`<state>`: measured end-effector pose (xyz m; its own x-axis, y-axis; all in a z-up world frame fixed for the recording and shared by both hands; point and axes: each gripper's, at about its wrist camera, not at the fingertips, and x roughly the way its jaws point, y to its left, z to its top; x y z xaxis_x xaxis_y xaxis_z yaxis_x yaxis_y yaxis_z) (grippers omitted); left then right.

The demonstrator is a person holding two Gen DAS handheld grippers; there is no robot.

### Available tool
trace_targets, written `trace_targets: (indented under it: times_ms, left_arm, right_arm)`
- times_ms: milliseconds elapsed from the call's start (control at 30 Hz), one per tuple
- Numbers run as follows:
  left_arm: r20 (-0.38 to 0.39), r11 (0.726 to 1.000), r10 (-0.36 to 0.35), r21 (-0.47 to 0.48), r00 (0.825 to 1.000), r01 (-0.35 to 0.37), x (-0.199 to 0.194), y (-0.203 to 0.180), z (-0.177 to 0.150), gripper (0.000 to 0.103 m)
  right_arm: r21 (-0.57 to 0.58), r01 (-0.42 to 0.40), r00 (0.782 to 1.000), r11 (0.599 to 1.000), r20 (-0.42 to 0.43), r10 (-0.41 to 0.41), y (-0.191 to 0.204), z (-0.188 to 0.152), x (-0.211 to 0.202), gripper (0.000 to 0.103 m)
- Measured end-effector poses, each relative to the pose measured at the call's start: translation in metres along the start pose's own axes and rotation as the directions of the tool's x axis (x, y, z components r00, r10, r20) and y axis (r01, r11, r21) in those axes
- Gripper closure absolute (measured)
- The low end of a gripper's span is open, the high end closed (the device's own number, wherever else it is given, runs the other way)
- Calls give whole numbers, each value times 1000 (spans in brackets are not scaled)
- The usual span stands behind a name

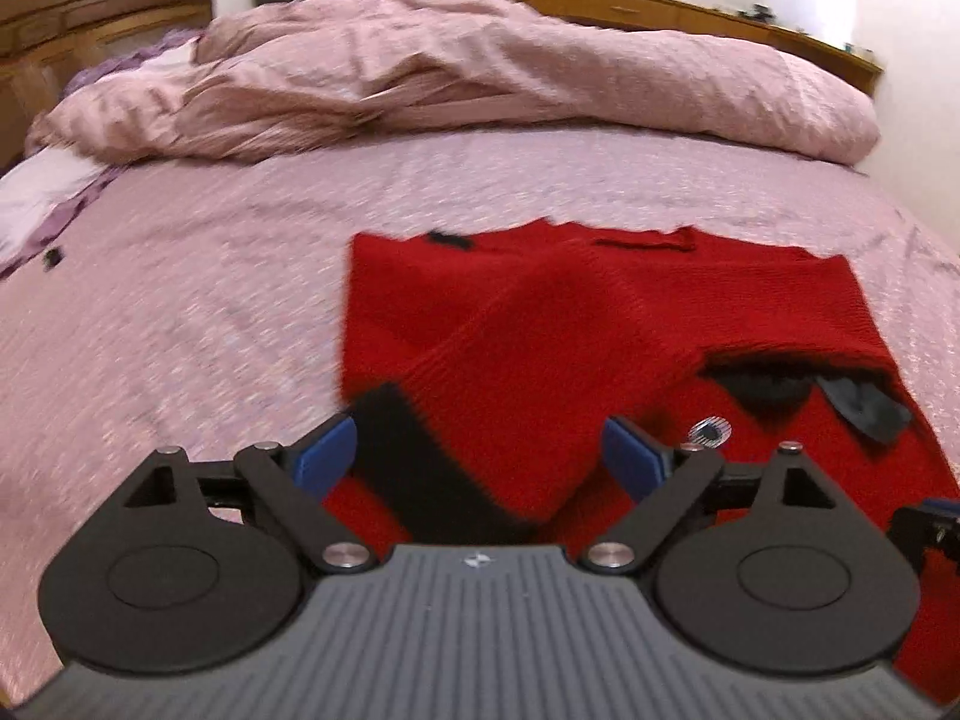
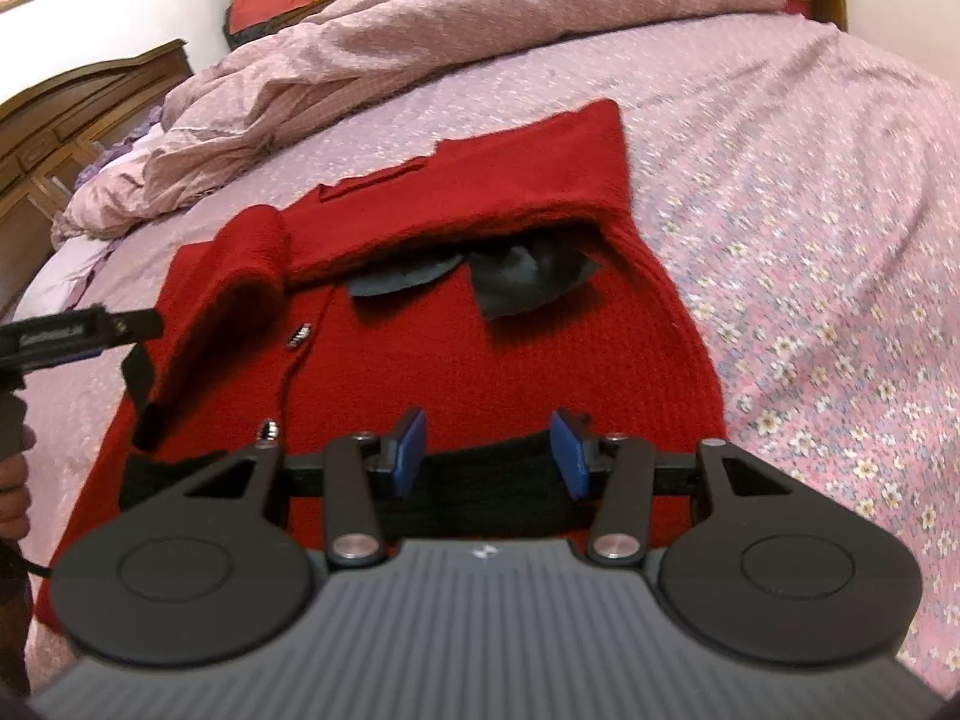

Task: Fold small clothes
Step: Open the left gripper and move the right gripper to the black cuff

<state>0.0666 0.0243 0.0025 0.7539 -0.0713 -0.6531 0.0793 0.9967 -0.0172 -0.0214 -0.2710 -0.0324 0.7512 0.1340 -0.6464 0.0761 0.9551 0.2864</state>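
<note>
A small red knit sweater [image 1: 600,324] with black cuffs and hem lies on the pink bed; it also shows in the right wrist view [image 2: 480,354]. Its far part is folded over the body, with dark grey fabric [image 2: 516,282] showing under the fold. My left gripper [image 1: 480,456] is open just above a red sleeve with a black cuff [image 1: 414,468] that lies across the sweater's near left. My right gripper [image 2: 489,450] is open over the black hem [image 2: 486,480] at the near edge. The left gripper's body [image 2: 66,330] shows at the left edge of the right wrist view.
A rumpled pink duvet [image 1: 480,72] is heaped along the far side of the bed. The flowered pink bedspread [image 2: 828,300] spreads around the sweater. A wooden headboard [image 1: 72,12] stands at the far left. A small metal zip pull [image 2: 270,429] lies near the hem.
</note>
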Motion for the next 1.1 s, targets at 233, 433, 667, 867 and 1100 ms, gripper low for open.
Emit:
trace_targets:
  times_ms: [233, 433, 667, 867, 1100]
  left_arm:
    - [-87, 993, 104, -40, 991, -108, -15, 42, -27, 10]
    - [-106, 984, 172, -20, 979, -175, -20, 57, -41, 7]
    - [-102, 974, 227, -1, 968, -229, -24, 70, -41, 5]
    - [-124, 972, 225, -40, 966, -232, -27, 86, -49, 4]
    - [-163, 966, 233, -73, 959, -247, -21, 101, -59, 4]
  right_arm:
    - [-131, -39, 999, 991, 10, 41, 38, 11, 3, 54]
    - [-256, -101, 995, 961, -4, 103, 79, 21, 11, 54]
    - [-386, -196, 980, 902, -62, 187, 136, 23, 25, 55]
    - [-490, -258, 966, 833, -103, 238, 182, 20, 39, 55]
    - [-577, -316, 948, 753, -172, 266, 222, 11, 64, 55]
